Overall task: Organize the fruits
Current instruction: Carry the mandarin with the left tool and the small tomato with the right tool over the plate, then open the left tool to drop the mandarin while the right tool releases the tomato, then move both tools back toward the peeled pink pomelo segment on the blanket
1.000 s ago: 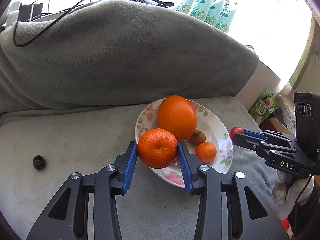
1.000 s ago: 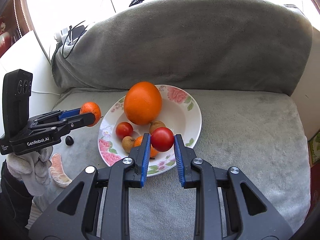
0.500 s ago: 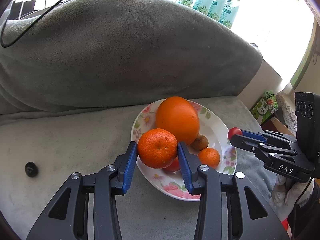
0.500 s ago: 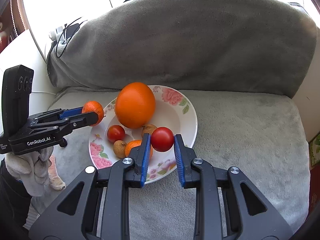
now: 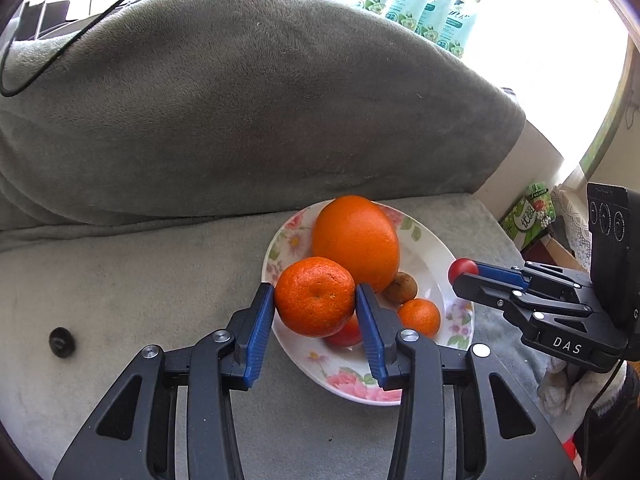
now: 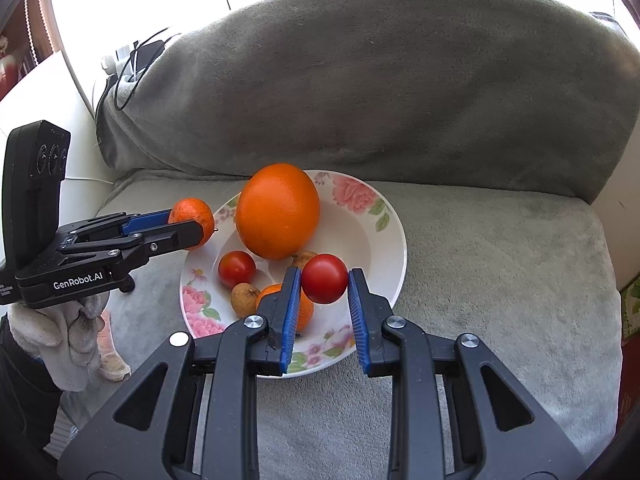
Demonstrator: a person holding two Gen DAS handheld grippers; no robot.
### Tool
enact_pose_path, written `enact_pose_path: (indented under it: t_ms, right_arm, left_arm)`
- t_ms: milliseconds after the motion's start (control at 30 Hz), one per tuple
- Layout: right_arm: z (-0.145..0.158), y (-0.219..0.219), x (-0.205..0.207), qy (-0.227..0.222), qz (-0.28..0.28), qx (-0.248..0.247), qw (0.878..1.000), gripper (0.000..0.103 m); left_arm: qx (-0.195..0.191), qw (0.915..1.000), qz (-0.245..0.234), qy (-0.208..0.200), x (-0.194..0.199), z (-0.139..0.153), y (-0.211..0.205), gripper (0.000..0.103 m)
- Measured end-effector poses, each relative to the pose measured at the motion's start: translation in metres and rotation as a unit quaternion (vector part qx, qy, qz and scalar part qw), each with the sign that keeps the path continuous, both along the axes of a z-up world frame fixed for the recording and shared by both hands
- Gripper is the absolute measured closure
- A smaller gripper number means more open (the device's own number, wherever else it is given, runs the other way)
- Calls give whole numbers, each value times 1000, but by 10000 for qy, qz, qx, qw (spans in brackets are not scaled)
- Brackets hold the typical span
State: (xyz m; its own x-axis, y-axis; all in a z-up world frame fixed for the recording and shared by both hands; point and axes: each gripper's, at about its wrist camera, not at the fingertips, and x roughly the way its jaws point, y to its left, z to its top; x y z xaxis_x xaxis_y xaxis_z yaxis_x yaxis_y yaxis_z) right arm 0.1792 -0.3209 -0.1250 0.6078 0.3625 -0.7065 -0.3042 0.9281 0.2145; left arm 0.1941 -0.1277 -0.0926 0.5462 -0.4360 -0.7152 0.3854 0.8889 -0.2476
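The left gripper [image 5: 315,300] was clamped on a mandarin [image 5: 315,297], its blue pads [image 5: 259,326] pressing the fruit's two sides, stem dimple facing the camera. The right gripper [image 6: 323,280] was closed on a tomato [image 6: 324,278], narrower than the left, pads touching it on both sides. Both tools pointed slantwise down toward the plate [image 6: 390,256], the left one coming in from the left, the right one from the right; a gloved hand [image 6: 60,332] carried the left gripper.

The mandarin hung over the plate's near left rim, the tomato over its near middle. On the plate lay a big orange [image 6: 278,211] at the far side, its long axis standing roughly near to far, a second tomato [image 6: 237,269] to the left, a brown fruit [image 6: 245,299] nearer, a small mandarin [image 5: 419,317] partly hidden behind the right gripper's left finger, and another brown fruit [image 5: 401,288] beside the orange. The plate sat on a grey cushion [image 6: 500,264], with a dark knob [image 5: 61,342] well to its left.
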Motion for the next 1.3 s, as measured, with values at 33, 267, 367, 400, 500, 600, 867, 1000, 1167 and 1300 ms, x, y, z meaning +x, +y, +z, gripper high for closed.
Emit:
enact_pose_path:
  t_ms: [33, 267, 367, 400, 500, 600, 867, 1000, 1167, 1300]
  right_arm:
    - [1, 0, -1, -8, -8, -7, 10000, 78]
    - [8, -4, -6, -184, -102, -5, 9998, 43]
    - [10, -5, -7, -209, -109, -16, 9997, 40]
    - [11, -5, -8, -222, -102, -28, 9997, 36]
    - [12, -3, -11, -282, -75, -86, 9995, 31]
    - [14, -1, -12, -320, -66, -131, 9994, 24]
    - [17, -2, -17, -371, -142, -198, 9990, 21]
    - [20, -3, -19, -436, -204, -156, 9987, 21]
    - [24, -4, -23, -553, -266, -163, 9980, 21]
    - [26, -2, -27, -664, -264, -187, 9973, 21]
  left_arm:
    - [-2, 10000, -2, -6, 0, 0, 0, 62]
    - [-35, 9999, -9, -102, -2, 6, 1, 53]
    - [-22, 9999, -15, -133, -3, 8, 1, 51]
    - [-24, 9999, -19, -147, -4, 8, 1, 44]
    - [-36, 9998, -27, -198, -5, 10, 0, 37]
    - [-52, 9997, -18, -227, -6, 13, 0, 31]
    - [-42, 9995, -4, -314, -10, 18, 1, 27]
    - [-66, 9994, 13, -337, -14, 20, 4, 27]
    - [-73, 9993, 32, -364, -17, 22, 5, 27]
    - [-76, 9992, 57, -399, -21, 24, 7, 27]
